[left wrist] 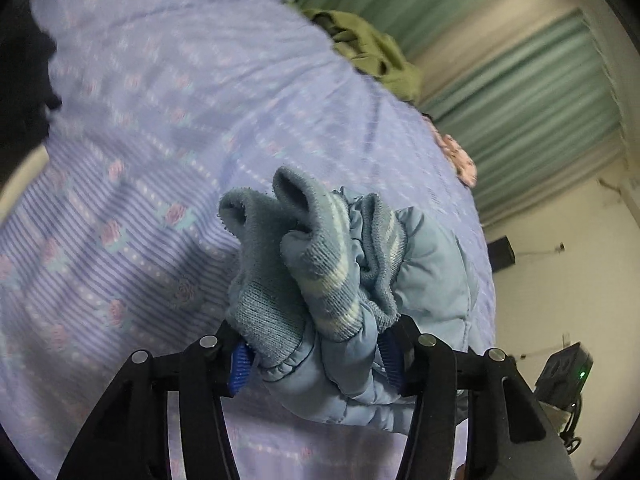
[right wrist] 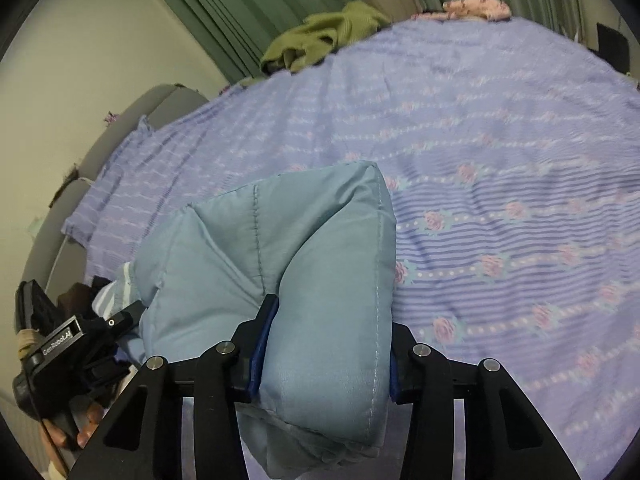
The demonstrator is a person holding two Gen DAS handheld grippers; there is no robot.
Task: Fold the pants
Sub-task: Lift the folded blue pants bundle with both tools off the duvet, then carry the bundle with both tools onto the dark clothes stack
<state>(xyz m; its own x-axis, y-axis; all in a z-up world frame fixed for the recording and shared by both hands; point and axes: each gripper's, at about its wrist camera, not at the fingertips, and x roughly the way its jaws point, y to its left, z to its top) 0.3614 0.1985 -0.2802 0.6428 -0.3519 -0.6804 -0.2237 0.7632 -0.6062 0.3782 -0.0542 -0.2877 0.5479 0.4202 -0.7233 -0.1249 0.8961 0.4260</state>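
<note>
The light blue padded pants [left wrist: 432,272] are held up over the bed by both grippers. My left gripper [left wrist: 316,356] is shut on the bunched ribbed knit cuffs [left wrist: 320,264] with pale stripes. My right gripper [right wrist: 324,344] is shut on a thick folded padded part of the pants [right wrist: 304,264], which stands up between the fingers. The left gripper [right wrist: 80,332] also shows at the lower left of the right wrist view, next to the pants.
The bed has a lilac striped floral sheet [left wrist: 168,128] [right wrist: 500,152]. An olive green garment [left wrist: 372,56] [right wrist: 320,36] and a pink floral cloth [left wrist: 456,156] [right wrist: 476,8] lie at its far edge by green curtains [left wrist: 520,80]. A black device [left wrist: 568,376] sits at the right.
</note>
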